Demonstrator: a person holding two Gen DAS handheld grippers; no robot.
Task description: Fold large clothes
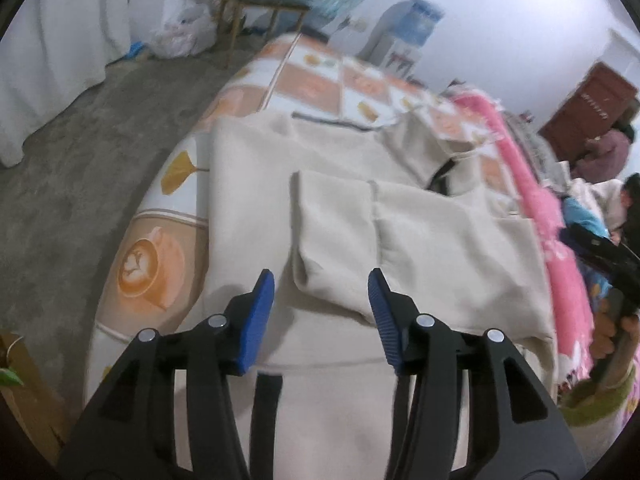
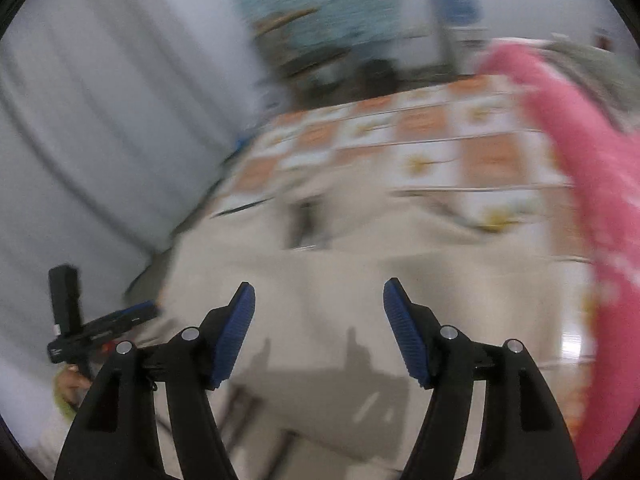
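A beige garment (image 1: 360, 208) is lying partly folded on the patterned bedsheet (image 1: 152, 264), a pink blanket (image 1: 532, 184) at its 3 o'clock. The left gripper (image 1: 322, 300) is being held released above the folded sleeve, nothing clamped. The right gripper (image 2: 319, 320) is likewise being held parted over the blurred cloth, gripping nothing.

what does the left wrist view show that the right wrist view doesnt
Only the left wrist view shows the folded sleeve lying across the cream garment, sharply enough to read its seams, plus the wooden chair, the coffee-cup print on the bedsheet and the bare floor.

Only the right wrist view, heavily blurred, shows the left gripper from outside, at the garment's left edge.

Both show the garment on the patterned bedsheet, the pink blanket along the right, and their own open blue-padded jaws holding nothing.
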